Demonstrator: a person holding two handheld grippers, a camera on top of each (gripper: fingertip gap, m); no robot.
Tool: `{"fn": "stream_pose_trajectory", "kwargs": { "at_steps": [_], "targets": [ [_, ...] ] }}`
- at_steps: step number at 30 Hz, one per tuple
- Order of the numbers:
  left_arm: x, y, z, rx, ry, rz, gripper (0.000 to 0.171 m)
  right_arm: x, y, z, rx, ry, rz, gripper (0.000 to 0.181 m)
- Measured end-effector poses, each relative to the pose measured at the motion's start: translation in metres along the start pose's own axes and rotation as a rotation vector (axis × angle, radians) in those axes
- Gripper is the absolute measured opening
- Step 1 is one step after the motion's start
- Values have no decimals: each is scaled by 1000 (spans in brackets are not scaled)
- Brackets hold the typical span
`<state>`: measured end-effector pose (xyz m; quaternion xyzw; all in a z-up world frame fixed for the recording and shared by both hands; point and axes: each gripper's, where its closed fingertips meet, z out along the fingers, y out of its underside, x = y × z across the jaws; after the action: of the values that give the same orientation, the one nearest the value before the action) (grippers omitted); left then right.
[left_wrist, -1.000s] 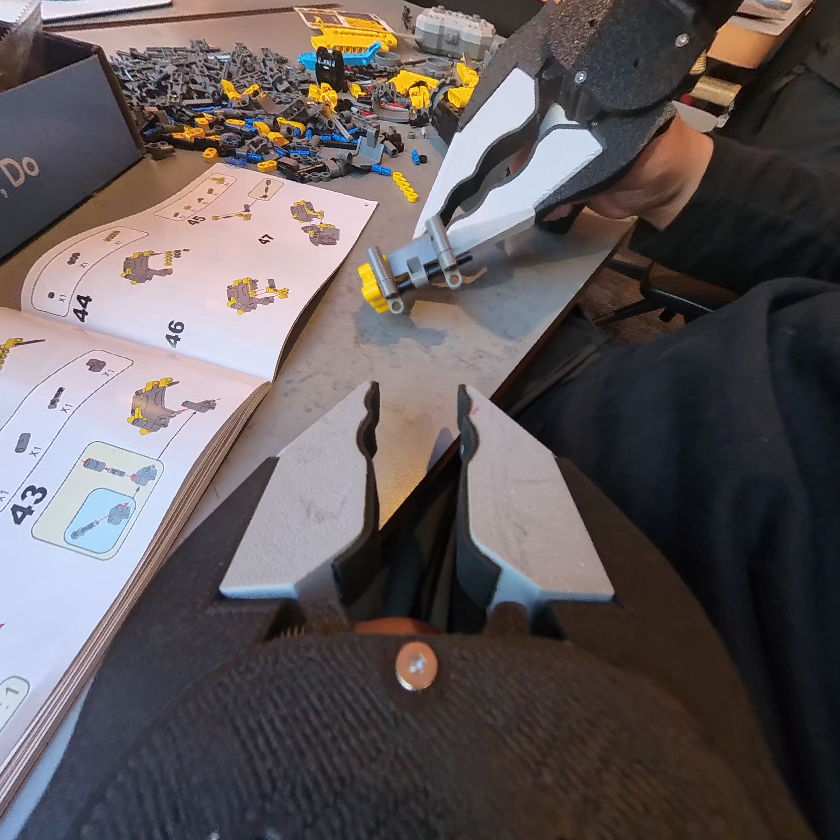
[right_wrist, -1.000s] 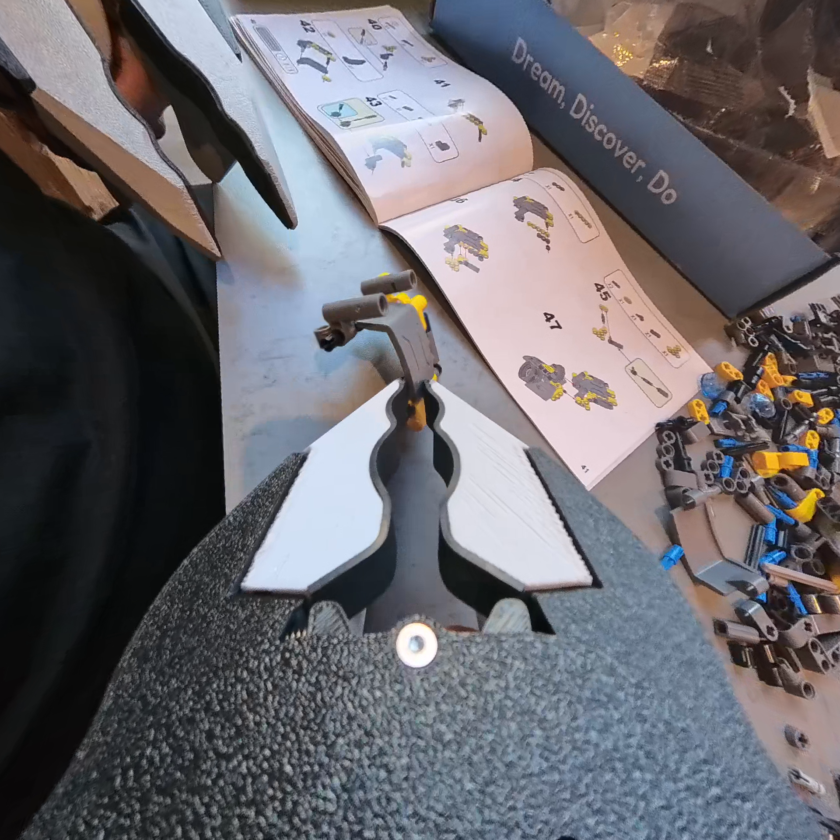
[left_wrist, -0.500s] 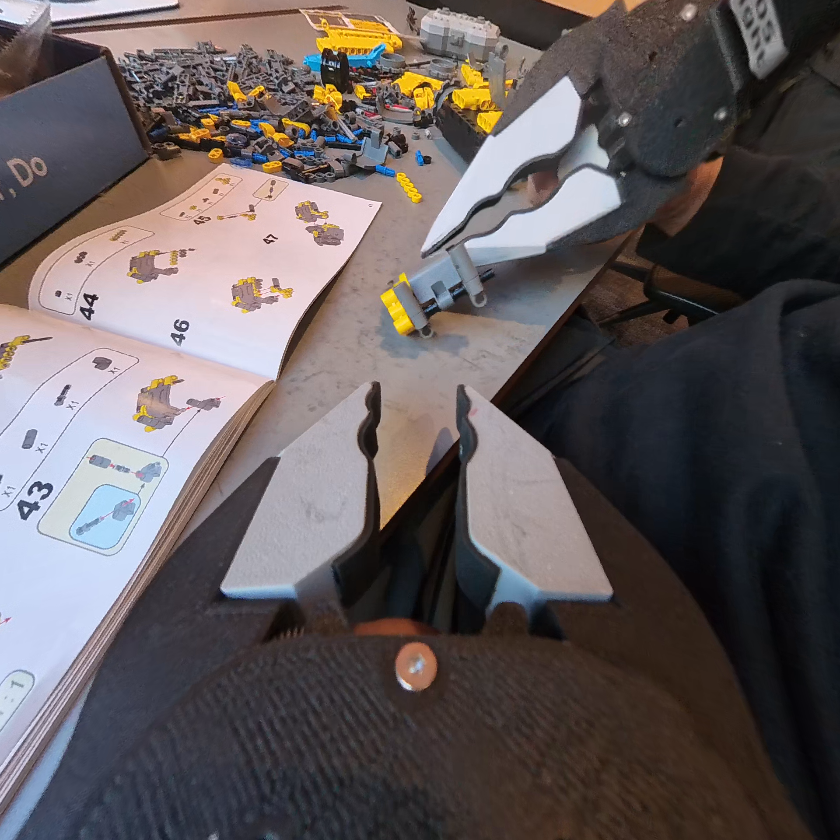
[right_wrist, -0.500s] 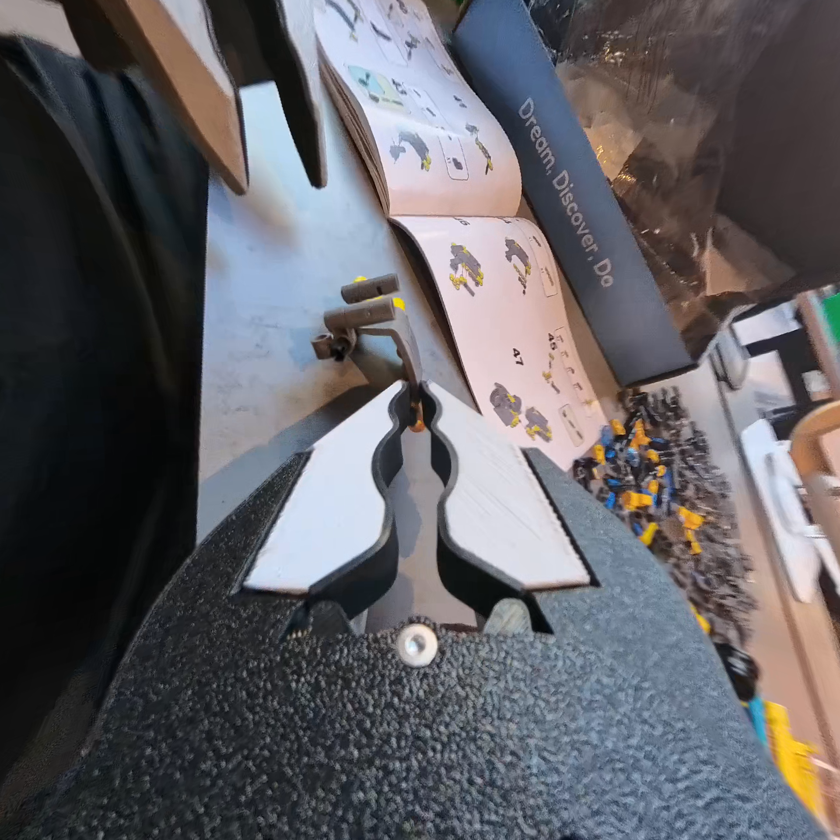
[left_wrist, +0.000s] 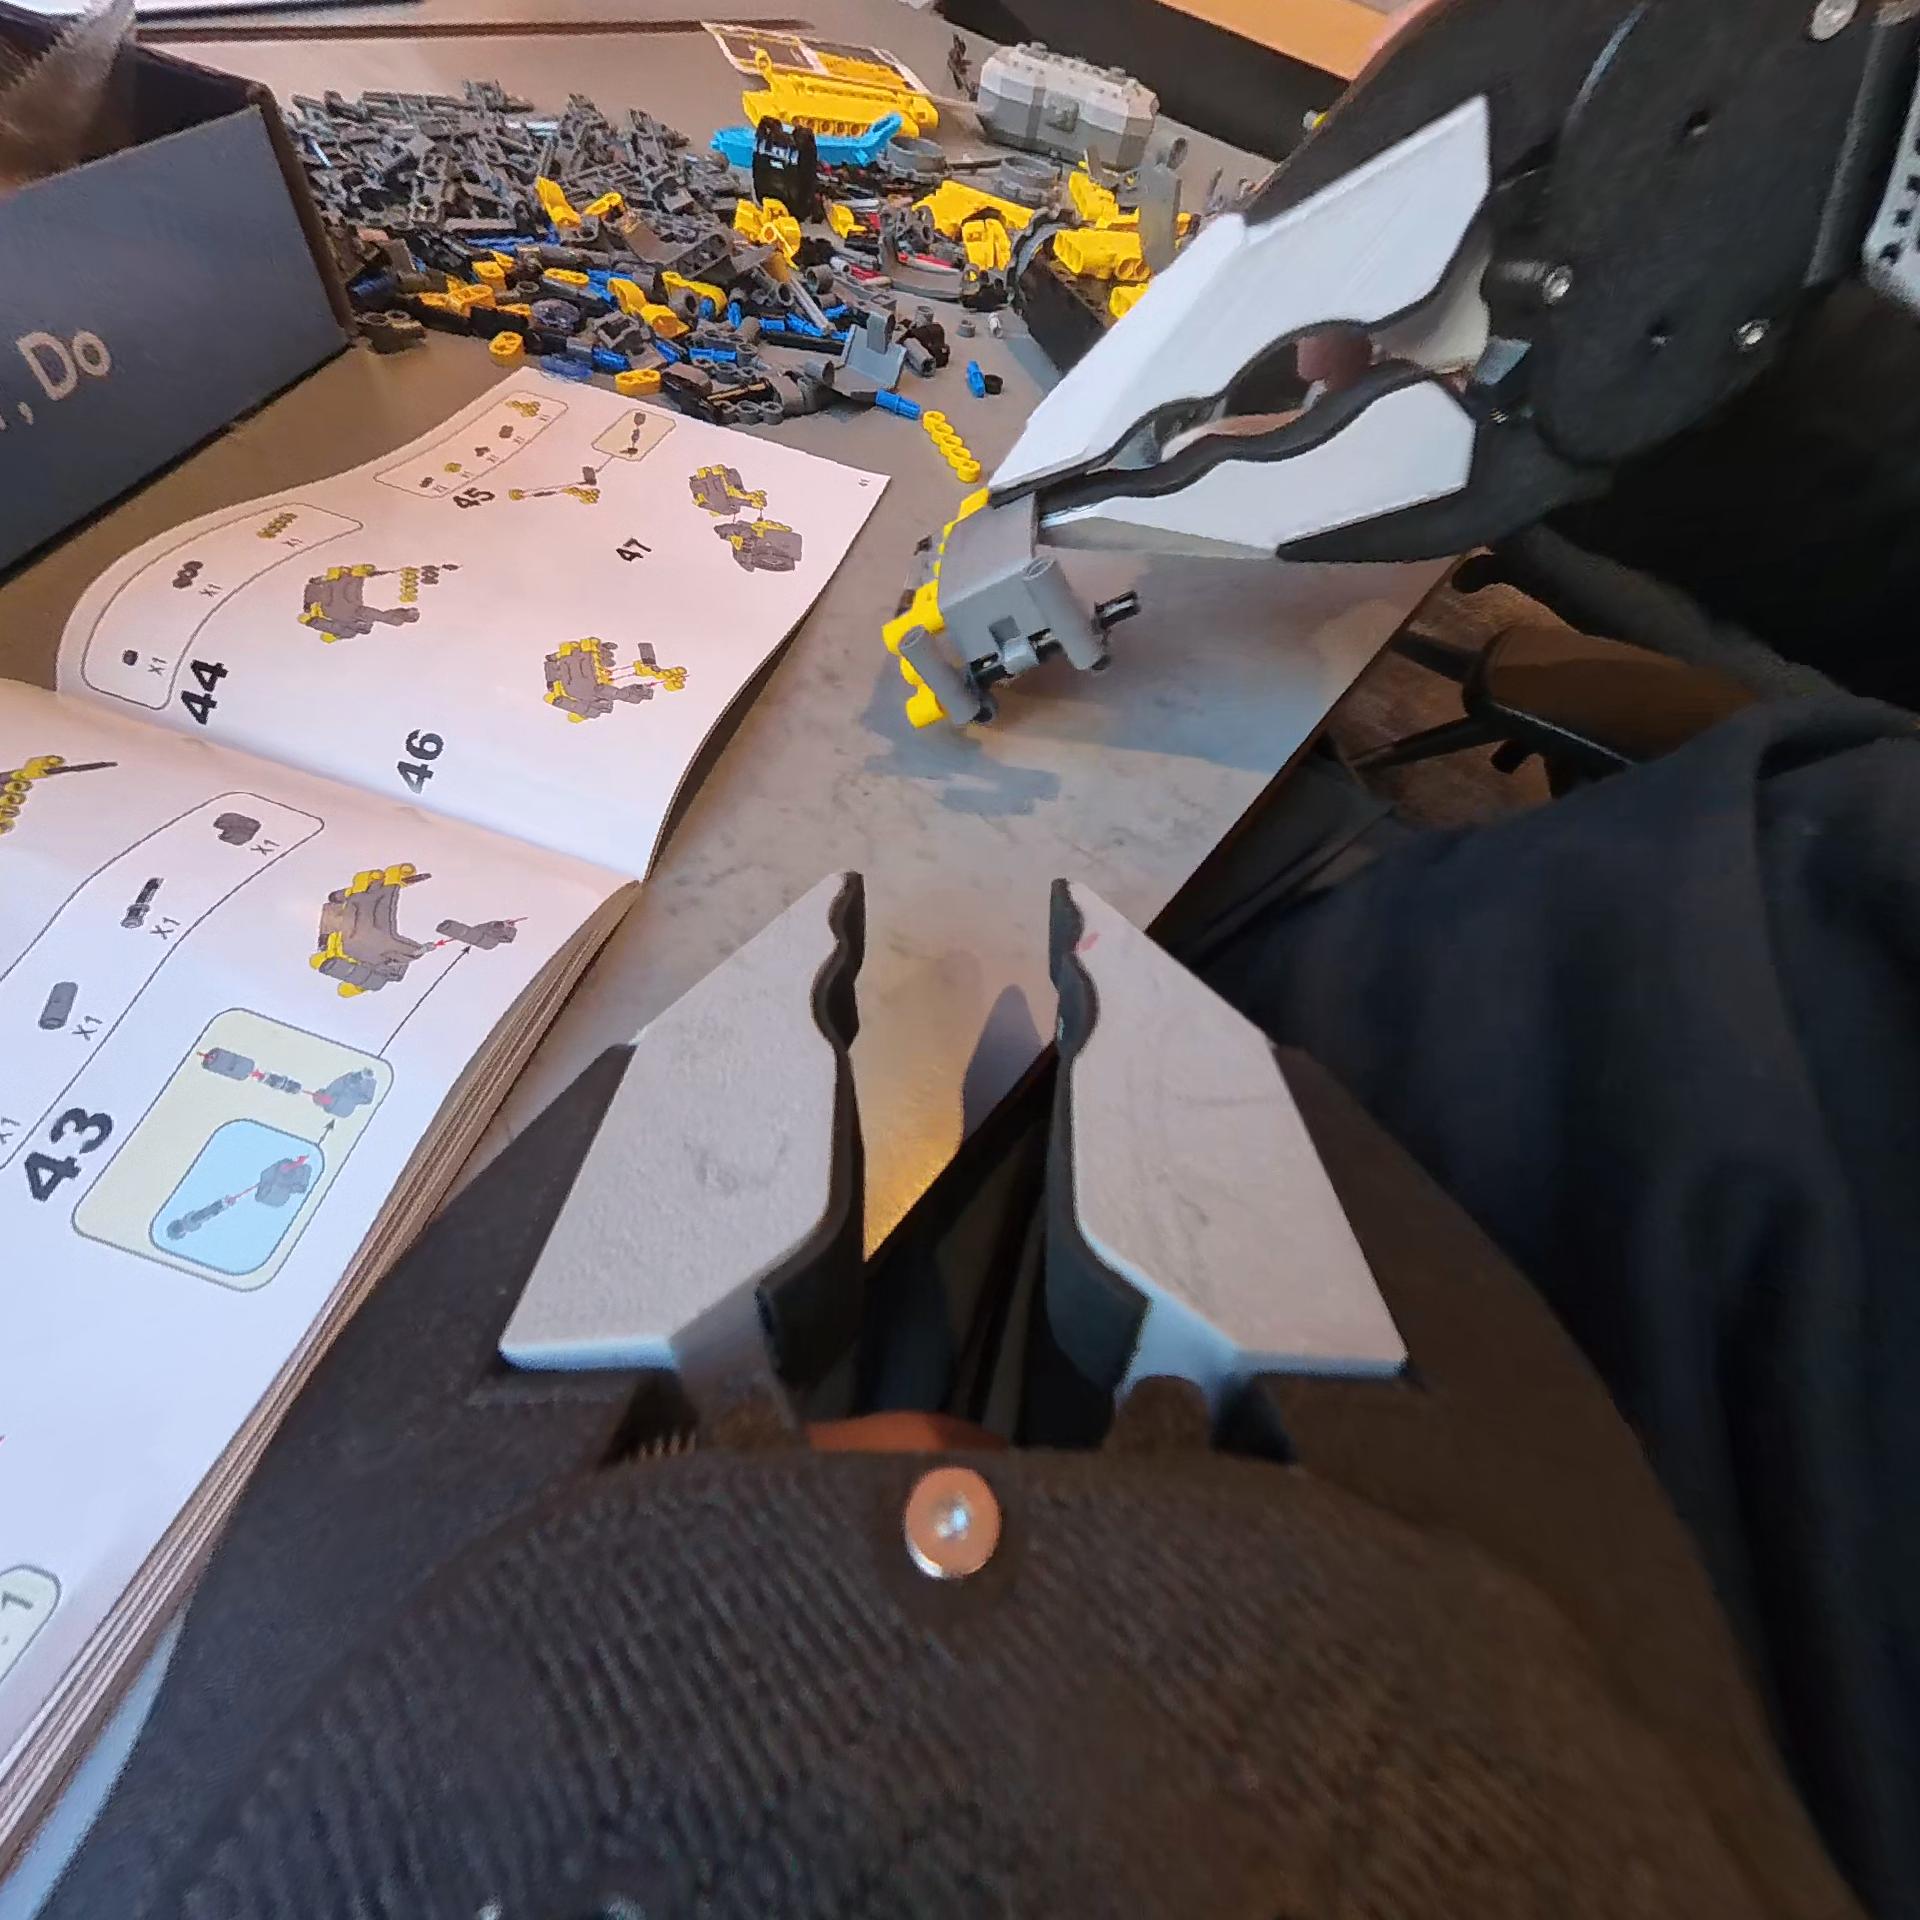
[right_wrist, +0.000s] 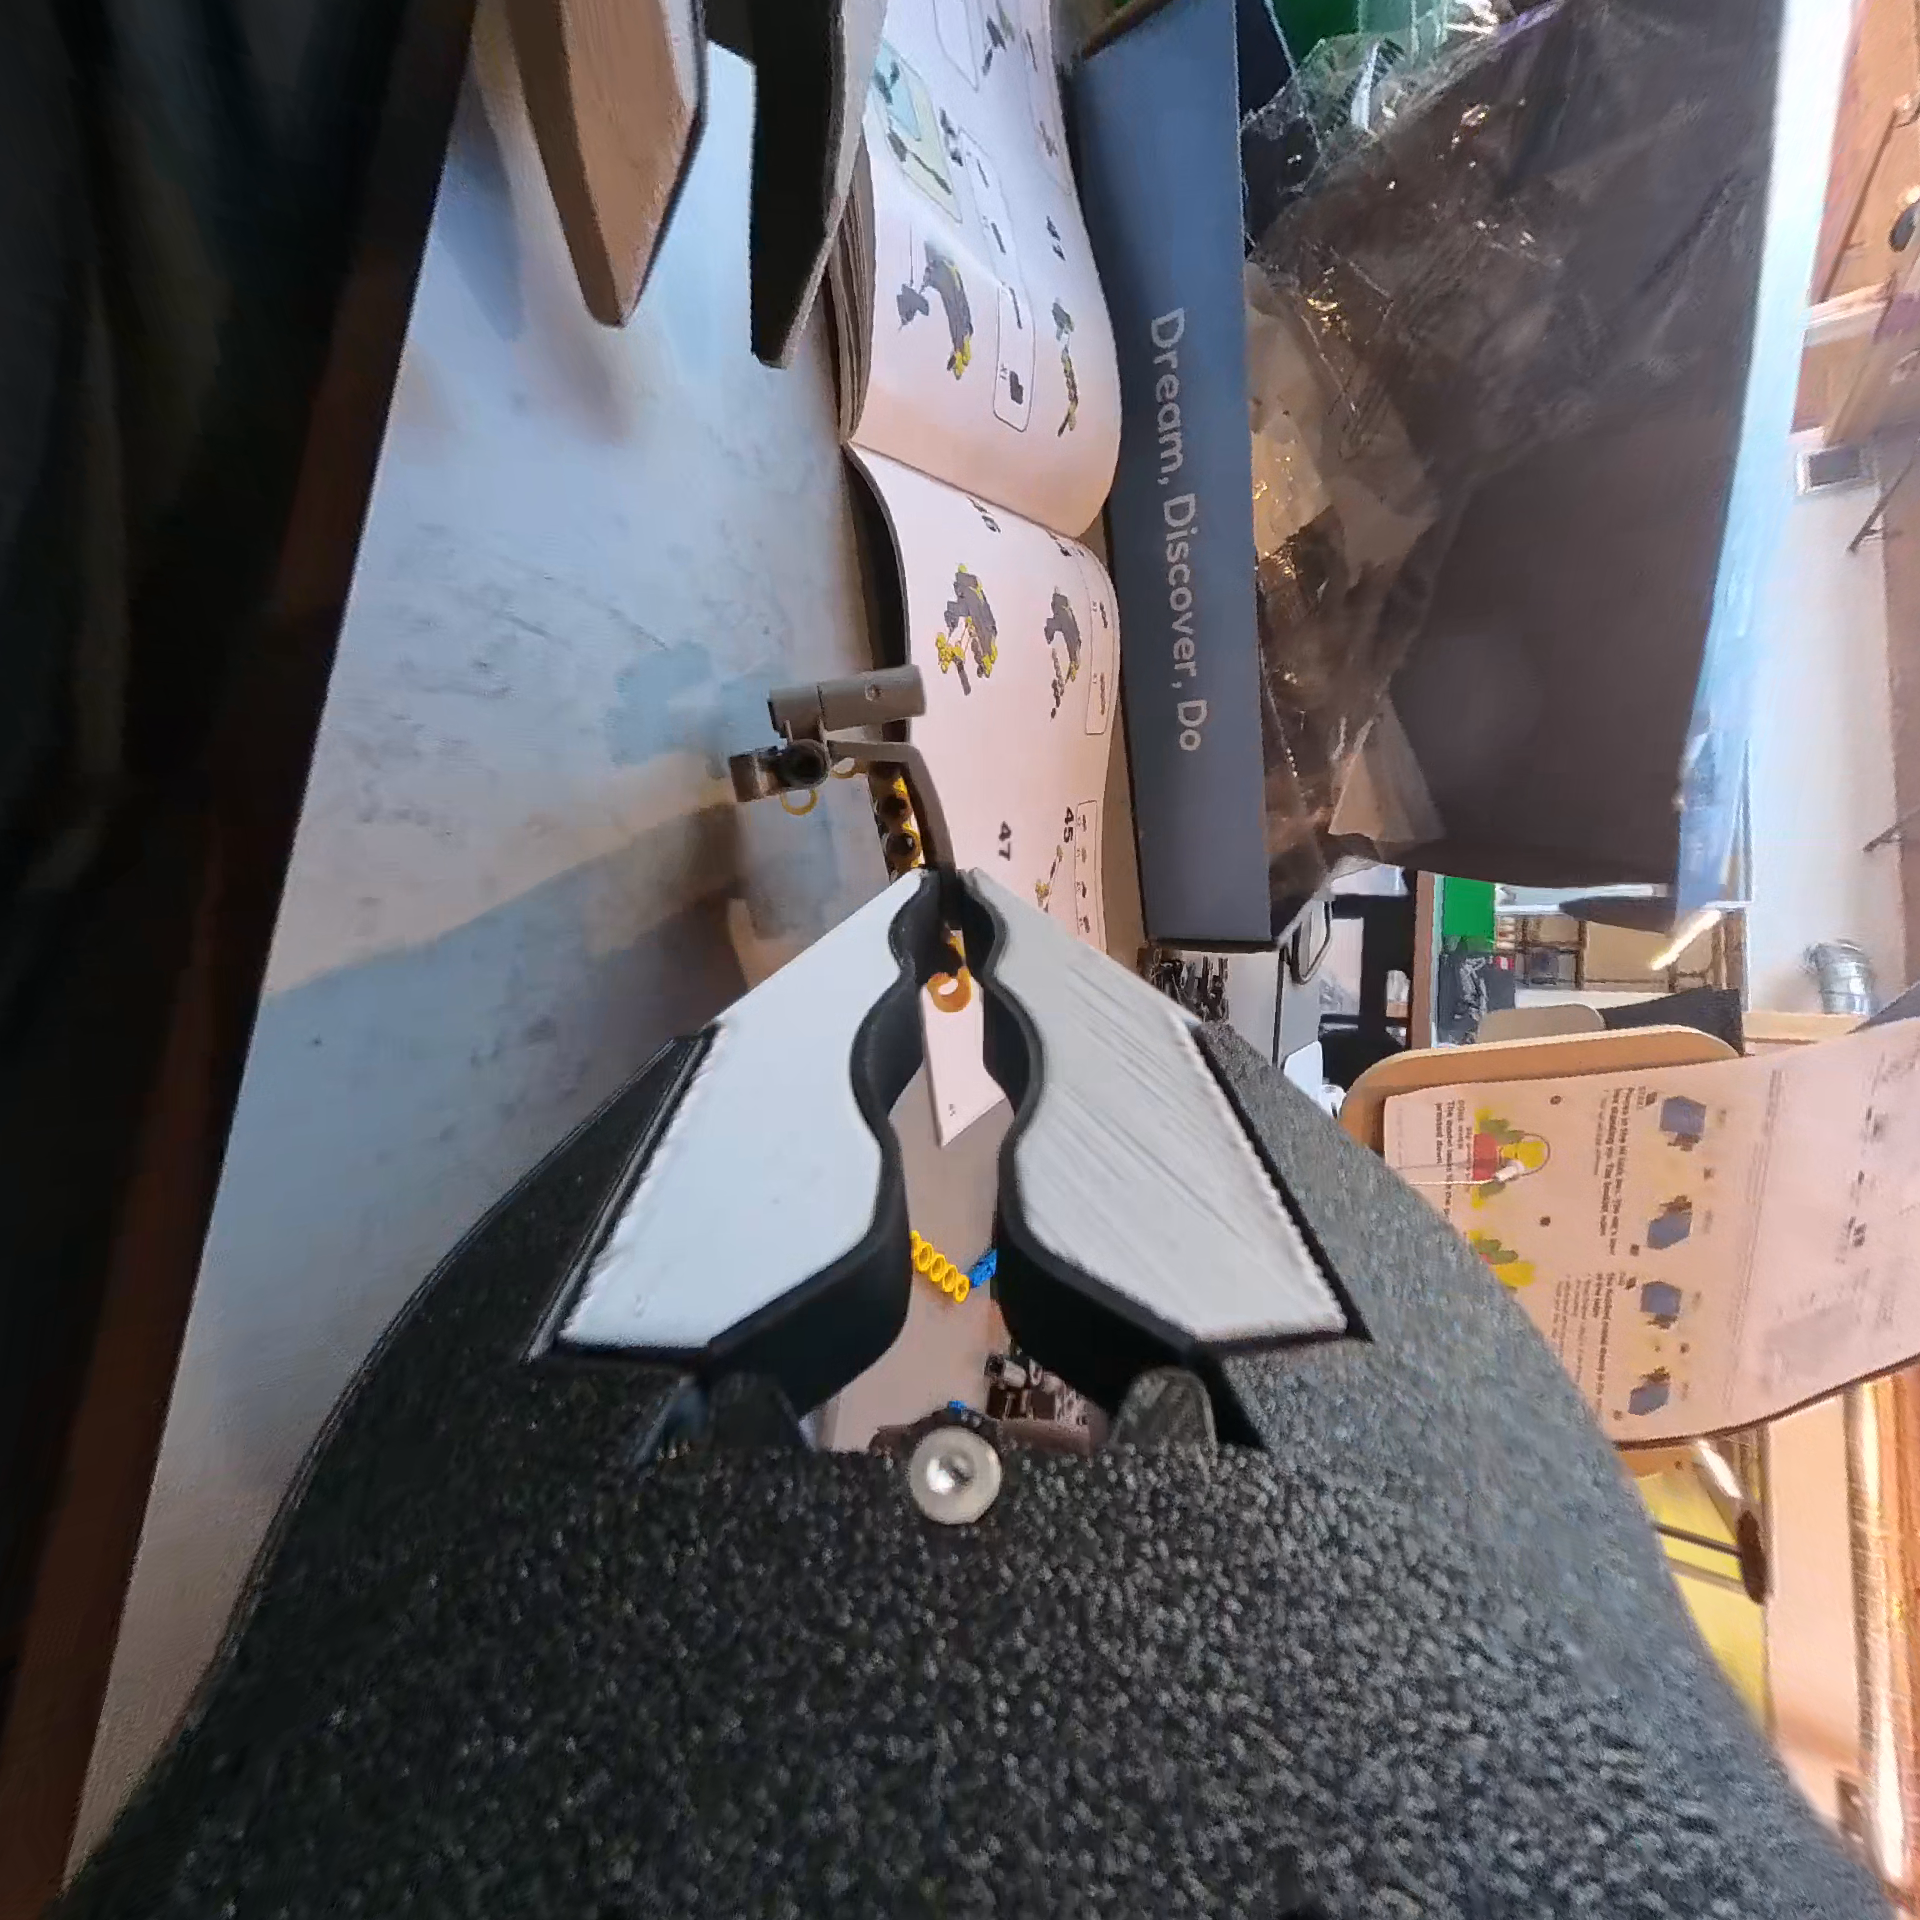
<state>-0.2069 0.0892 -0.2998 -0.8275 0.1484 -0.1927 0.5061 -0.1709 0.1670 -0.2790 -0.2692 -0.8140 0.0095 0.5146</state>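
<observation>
Rolled sideways since earlier, right gripper (right_wrist: 948, 883) clamped the grey-yellow brick assembly (left_wrist: 997, 623) just above table (left_wrist: 790, 790) — left gripper (left_wrist: 954, 914) hovered open, empty, beside instruction booklet (left_wrist: 436, 644).

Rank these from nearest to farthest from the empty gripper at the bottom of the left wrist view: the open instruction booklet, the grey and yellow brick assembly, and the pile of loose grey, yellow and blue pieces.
Measured from the left gripper:
1. Open instruction booklet, just to its left.
2. Grey and yellow brick assembly, ahead, clamped in the right gripper.
3. Pile of loose grey, yellow and blue pieces, far back on the table.
</observation>
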Motion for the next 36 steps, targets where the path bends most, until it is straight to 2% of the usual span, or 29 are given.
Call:
{"fn": "stream_pose_trajectory", "kwargs": {
  "at_steps": [6, 7, 9, 17, 21, 24, 29, 32, 36],
  "targets": [
    [-4, 1, 0, -22, -54, 32, 34, -10, 10, 3, 16, -26, 142, 4],
    [-5, 0, 0, -19, -61, 32, 35, -15, 12, 4, 13, -34, 150, 10],
    [-5, -3, 0, -7, -64, 22, 35, -24, 14, 7, 5, -59, 197, 32],
    [-5, 0, 4, -15, -68, 22, 35, -28, 25, -6, 19, -78, 407, 34],
    [-6, 0, 3, -6, -70, 13, 34, -23, 32, -26, 67, -75, 601, 34],
    [-9, -1, 3, -2, -71, 2, 33, -9, 46, -41, 72, -21, 749, 25],
    [-11, -3, 4, 8, -69, -8, 32, 22, 80, -61, -55, 92, 842, 18],
    [-12, -4, 4, 20, -65, -13, 30, 25, 100, -59, -168, 57, 842, 27],
    [-12, -4, 4, 24, -61, -16, 30, 8, 117, -43, -300, -28, 770, 28]
  ]
}}
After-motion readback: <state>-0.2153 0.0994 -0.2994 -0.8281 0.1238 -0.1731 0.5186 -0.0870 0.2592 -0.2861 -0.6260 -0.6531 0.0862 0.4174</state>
